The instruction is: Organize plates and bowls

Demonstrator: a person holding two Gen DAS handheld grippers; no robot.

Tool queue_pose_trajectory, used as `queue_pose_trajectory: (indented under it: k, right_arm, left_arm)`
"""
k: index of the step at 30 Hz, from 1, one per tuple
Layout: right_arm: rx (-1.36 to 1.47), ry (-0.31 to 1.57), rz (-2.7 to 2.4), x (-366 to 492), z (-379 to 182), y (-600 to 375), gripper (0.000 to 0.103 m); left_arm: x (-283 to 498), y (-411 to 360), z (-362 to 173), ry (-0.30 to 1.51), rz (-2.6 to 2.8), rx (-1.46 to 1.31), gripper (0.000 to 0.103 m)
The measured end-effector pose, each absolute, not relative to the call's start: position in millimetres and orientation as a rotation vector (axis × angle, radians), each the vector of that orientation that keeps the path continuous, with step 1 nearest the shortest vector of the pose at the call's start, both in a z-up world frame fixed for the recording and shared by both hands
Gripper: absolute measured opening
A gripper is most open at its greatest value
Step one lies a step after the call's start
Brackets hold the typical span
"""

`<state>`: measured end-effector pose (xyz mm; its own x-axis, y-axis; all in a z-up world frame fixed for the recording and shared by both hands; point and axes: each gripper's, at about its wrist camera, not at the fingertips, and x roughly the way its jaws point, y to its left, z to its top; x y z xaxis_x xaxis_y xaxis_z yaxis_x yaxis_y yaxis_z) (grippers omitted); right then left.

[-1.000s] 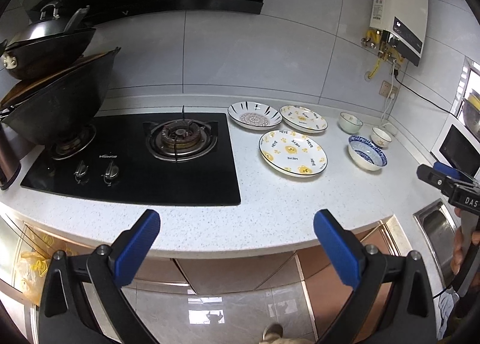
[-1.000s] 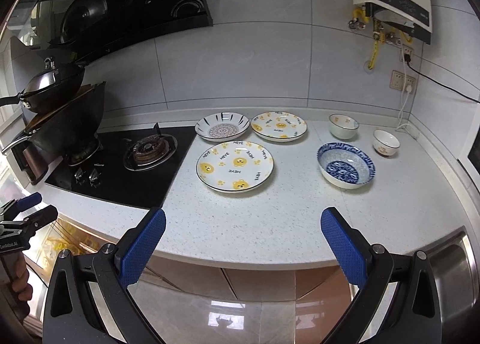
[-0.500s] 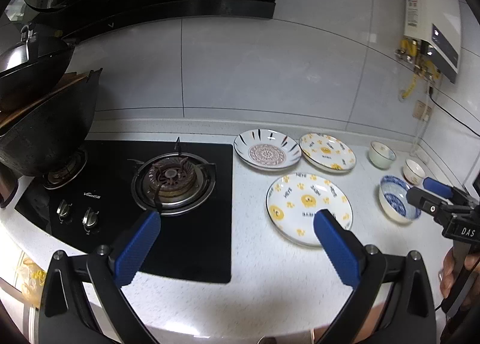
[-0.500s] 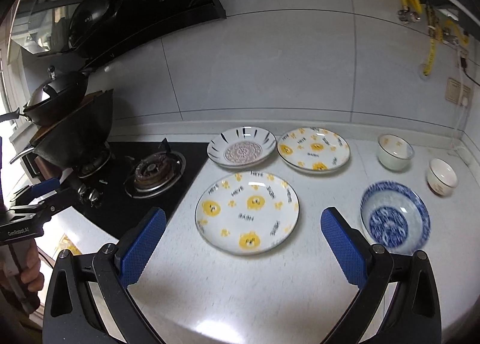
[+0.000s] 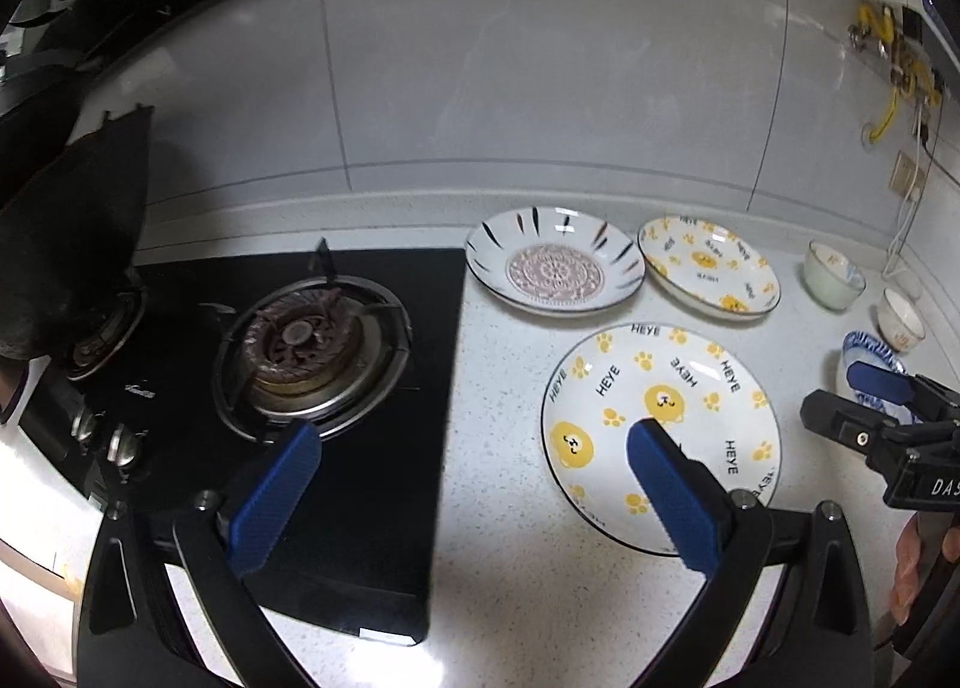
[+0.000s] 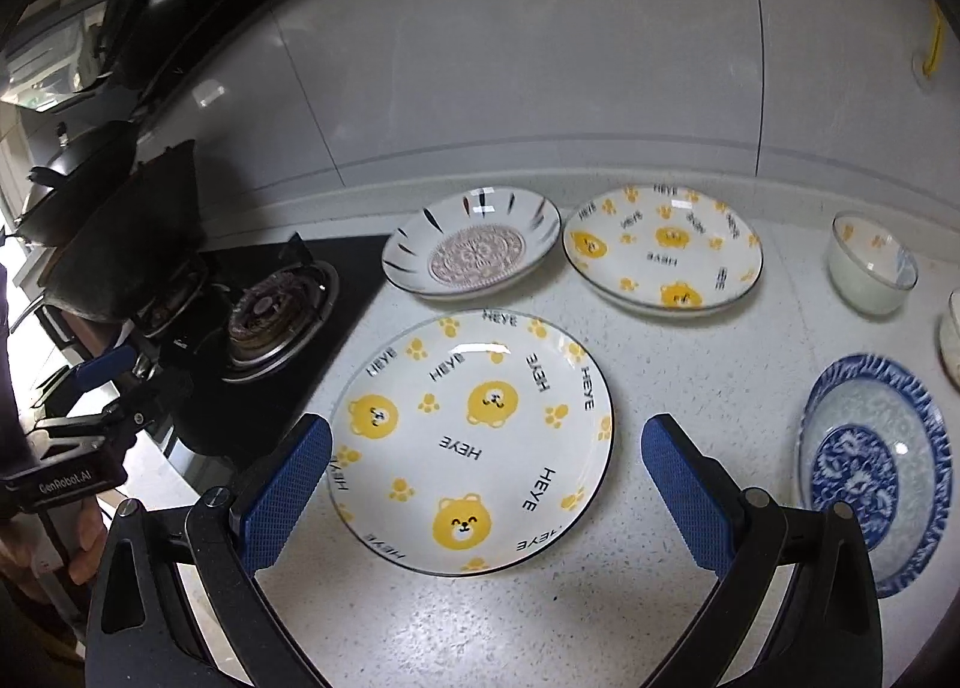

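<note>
- Hovering over the nearest bear-print plate [image 6: 474, 442], the right gripper [image 6: 486, 484] gapes wide, holding nothing.
- Left gripper [image 5: 474, 490], equally wide and empty, straddles the stove [image 5: 336, 388] edge and countertop [image 5: 510, 598].
- Far-right bowls [image 6: 873, 262] look blurred.

Left wrist view: the blue-padded right finger [image 5: 672, 499] covers the near middle of the large white plate with yellow bears and HEYE lettering [image 5: 606, 382]. The black right-hand gripper with blue tips [image 5: 864, 406] hides most of the blue-and-white patterned bowl [image 5: 864, 343]; only its far rim shows. The black wok on the left burner [image 5: 66, 244] is cut by the frame's dark edge. Right wrist view: the small white bowl at far right [image 6: 951, 334] is clipped by the edge, only a sliver visible. The blue-and-white bowl's near rim sits behind the gripper frame, motion-blurred. The white glass bowl with yellow marks [image 6: 870, 268] is blurred, print unreadable. Stacked dark pans at left [image 6: 84, 178] are too dark to separate.
</note>
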<state>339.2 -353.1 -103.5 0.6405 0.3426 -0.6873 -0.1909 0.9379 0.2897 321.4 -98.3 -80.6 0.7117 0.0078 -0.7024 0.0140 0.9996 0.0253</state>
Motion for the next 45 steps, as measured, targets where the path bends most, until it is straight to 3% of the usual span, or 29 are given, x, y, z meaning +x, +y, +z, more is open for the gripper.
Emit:
queue_pose_trajectory:
  k: [11,18,21,22,27,35,37,40,43,45]
  right_arm:
    - [0.261,1.018,0.265,382,-173,-357,0.102]
    - [0.316,1.094,0.280,396,-194,-357,0.101]
    - [0.329,1.120,0.282,400,-199,-359,0.087]
    - [0.334,1.128,0.286,401,-201,-360,0.077]
    - [0.320,1.141,0.289,402,-202,-363,0.062]
    - [0.324,1.153,0.271,403,-204,-377,0.025]
    - [0.335,1.159,0.266,404,-206,-382,0.018]
    - [0.384,1.165,0.299,407,-209,-390,0.016]
    - [0.408,1.172,0.331,409,-211,-394,0.015]
    - [0.435,1.182,0.348,411,-213,-398,0.014]
  left_arm:
    - [393,-120,-157,1.021,-0.152,-0.019,0.103]
    - [422,-126,-189,1.202,-0.248,-0.109,0.096]
    - [429,-126,-194,1.240,-0.276,-0.166,0.094]
    - [431,-126,-194,1.241,-0.288,-0.178,0.094]
    - [438,-128,-194,1.268,-0.346,-0.236,0.094]
    - [447,-123,-196,1.315,-0.478,-0.370,0.095]
    - [450,-121,-197,1.330,-0.515,-0.429,0.096]
    - [454,-113,-198,1.350,-0.533,-0.505,0.094]
    - [459,-99,-200,1.361,-0.491,-0.556,0.070]
    - [461,-90,-203,1.367,-0.441,-0.555,0.037]
